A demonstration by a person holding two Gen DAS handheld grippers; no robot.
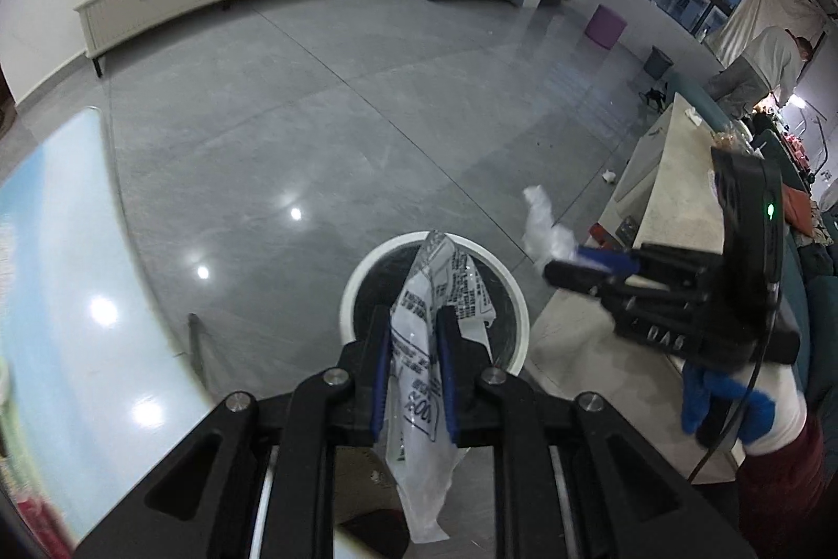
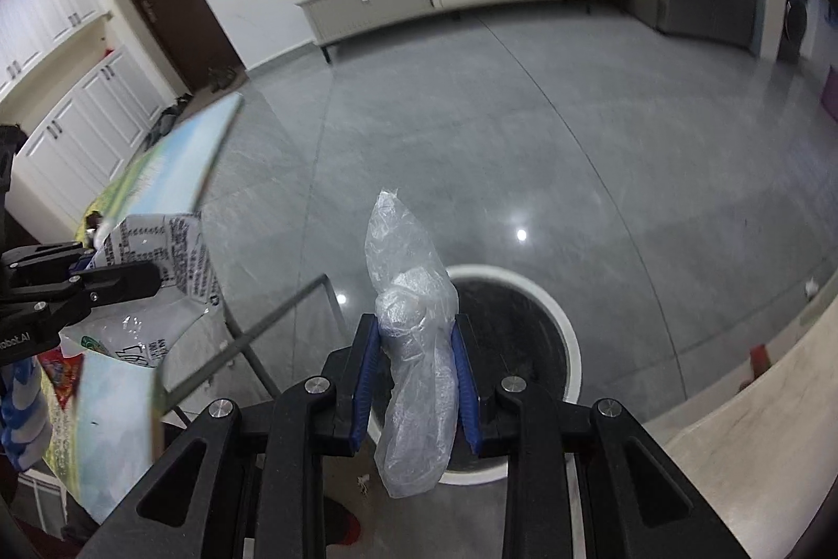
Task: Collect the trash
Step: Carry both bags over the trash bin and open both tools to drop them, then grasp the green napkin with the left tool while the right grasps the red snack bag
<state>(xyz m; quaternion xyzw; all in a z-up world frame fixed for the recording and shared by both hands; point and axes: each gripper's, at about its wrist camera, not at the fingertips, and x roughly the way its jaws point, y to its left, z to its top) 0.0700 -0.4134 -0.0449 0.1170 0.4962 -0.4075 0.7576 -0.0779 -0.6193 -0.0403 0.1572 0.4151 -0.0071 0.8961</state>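
Claws pinch trash: left claw printed wrapper, right claw crumpled bag.

Printed wrapper: clear and white plastic film with black text, crumpled, upright, pinched between blue pads directly above the bin.

Clear bag: thin, translucent, wadded into an upright roll, pinched at mid-length, top end free.

Bin: round, white rim, black liner, upright on grey floor tiles.
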